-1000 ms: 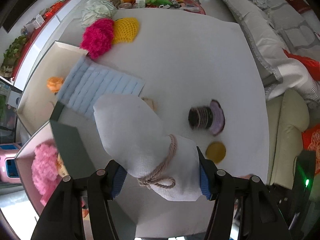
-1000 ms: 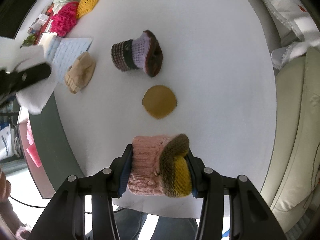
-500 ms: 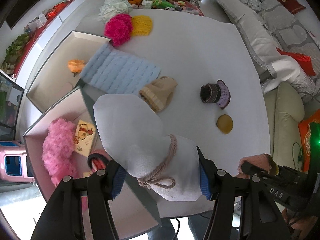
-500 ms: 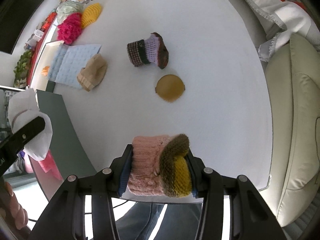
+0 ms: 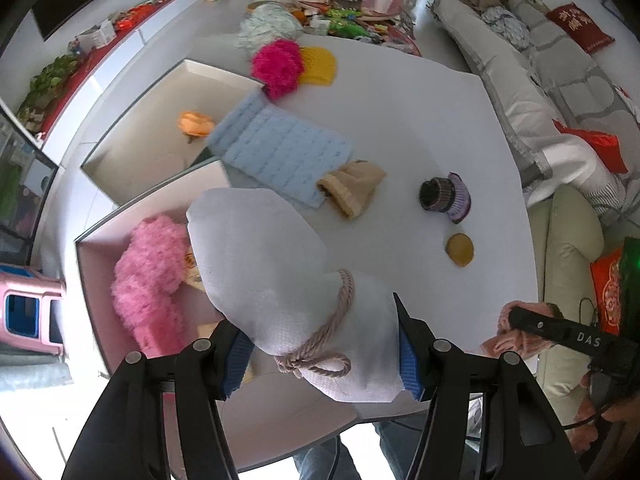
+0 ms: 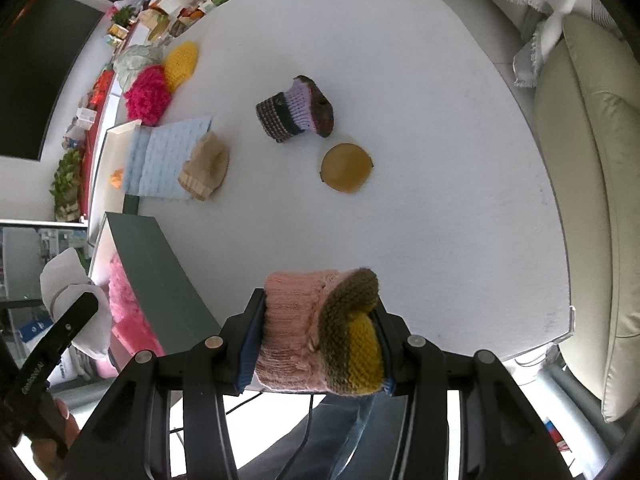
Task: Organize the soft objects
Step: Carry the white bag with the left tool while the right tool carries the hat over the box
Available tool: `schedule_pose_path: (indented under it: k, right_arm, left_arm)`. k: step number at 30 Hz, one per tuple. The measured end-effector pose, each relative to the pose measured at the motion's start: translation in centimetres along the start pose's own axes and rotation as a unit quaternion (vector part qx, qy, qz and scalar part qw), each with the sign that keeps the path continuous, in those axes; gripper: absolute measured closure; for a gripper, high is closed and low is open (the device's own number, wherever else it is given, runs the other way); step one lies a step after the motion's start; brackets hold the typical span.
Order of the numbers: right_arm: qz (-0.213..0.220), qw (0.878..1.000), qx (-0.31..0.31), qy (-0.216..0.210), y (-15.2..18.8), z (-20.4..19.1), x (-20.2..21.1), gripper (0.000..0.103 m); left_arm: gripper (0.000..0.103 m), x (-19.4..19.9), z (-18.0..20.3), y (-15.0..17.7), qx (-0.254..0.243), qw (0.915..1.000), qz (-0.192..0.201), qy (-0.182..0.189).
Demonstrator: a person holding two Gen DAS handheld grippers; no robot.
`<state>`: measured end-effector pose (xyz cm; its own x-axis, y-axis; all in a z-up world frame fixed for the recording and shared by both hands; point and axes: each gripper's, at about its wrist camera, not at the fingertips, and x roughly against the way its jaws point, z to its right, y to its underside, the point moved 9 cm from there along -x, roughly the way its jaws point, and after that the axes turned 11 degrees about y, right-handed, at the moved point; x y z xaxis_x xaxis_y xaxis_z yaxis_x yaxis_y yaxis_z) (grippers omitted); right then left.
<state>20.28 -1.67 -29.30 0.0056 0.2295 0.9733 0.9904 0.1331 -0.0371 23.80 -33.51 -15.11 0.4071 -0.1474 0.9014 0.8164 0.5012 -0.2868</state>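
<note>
The left tongs are clenched on a white pouch tied with a pink cord, blue pads pressing both its sides; the pouch hangs over the near box, above a fluffy pink thing lying inside; a second, paler box beyond it holds an orange thing. The right tongs are clenched on a pink knit with a brown and yellow part, held over the near edge of the tabletop; the box's dark wall stands just left of it. Out on the tabletop lie a round ochre pad, a purple and brown knit, a beige knit touching a blue cloth that overhangs the left edge, and at the far corner a magenta puff beside a yellow knit; the right half of the tabletop is bare up to its edge, with a sofa just past it. Against a second ago, the left tongs have carried the pouch off the tabletop to above the box, whose inside is now in full view; the right tongs have drawn back, the ochre pad now well apart from the pink knit; both grips are unchanged.
</note>
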Motion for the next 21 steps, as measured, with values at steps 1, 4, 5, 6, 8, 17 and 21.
schedule_pose_path:
  k: [1,4,5,6,8,17,21]
  right_arm:
    - [0.000,1.000,0.001,-0.001,0.1,-0.3,0.1,0.052]
    - [0.000,1.000,0.010,-0.001,0.2,-1.4,0.3,0.052]
    - [0.001,1.000,0.015,-0.001,0.2,-1.8,0.4,0.052]
    - [0.002,1.000,0.021,-0.001,0.2,-2.3,0.5,0.052]
    - [0.005,0.999,0.034,-0.001,0.2,-3.4,0.7,0.052]
    - [0.007,0.996,0.091,-0.006,1.4,-8.5,0.9,0.052]
    - [0.009,0.994,0.111,-0.008,2.2,-10.5,0.9,0.052]
  left_arm:
    - [0.041,0.2,-0.5,0.2,0.006,1.0000,0.002,0.000]
    - [0.041,0.9,-2.1,0.8,0.024,0.9997,0.008,-0.005]
    - [0.041,1.1,-2.6,1.0,0.030,0.9995,0.010,-0.007]
    - [0.041,1.4,-3.1,1.2,0.037,0.9992,0.012,-0.008]
    - [0.041,1.9,-4.3,1.7,0.050,0.9985,0.018,-0.011]
    - [0.041,3.9,-7.9,3.0,0.081,0.9957,0.040,-0.020]
    - [0.041,4.7,-9.3,3.4,0.090,0.9944,0.049,-0.026]
